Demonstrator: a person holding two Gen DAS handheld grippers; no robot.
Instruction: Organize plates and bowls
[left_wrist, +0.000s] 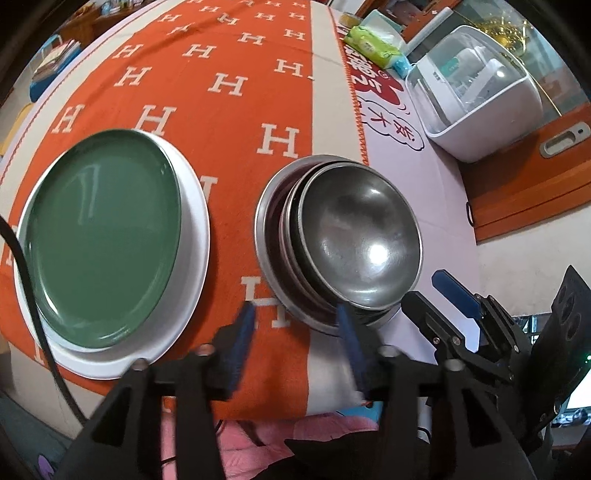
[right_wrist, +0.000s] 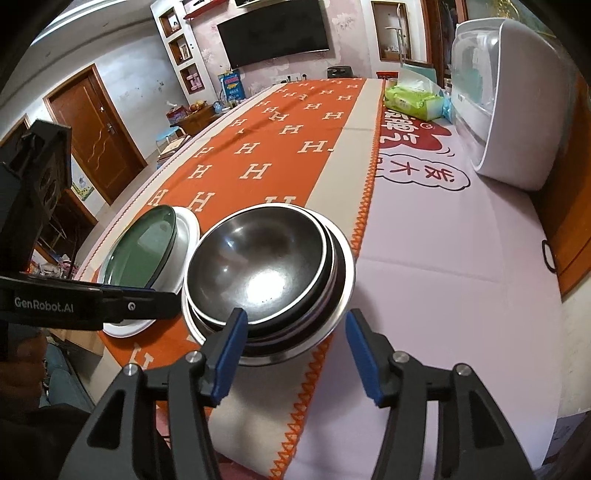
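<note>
My left gripper (left_wrist: 295, 325) and right gripper (right_wrist: 293, 328) both stand open, holding nothing, at the near rim of the nested steel bowls (right_wrist: 266, 266). Beside them, the green plate (left_wrist: 103, 236) lies on a white plate (left_wrist: 192, 236), on the orange cloth (left_wrist: 221, 74).

You can read "GenRobot.AI" on the left gripper (right_wrist: 155, 295); white "H" letters repeat across the orange cloth (right_wrist: 258, 155).
</note>
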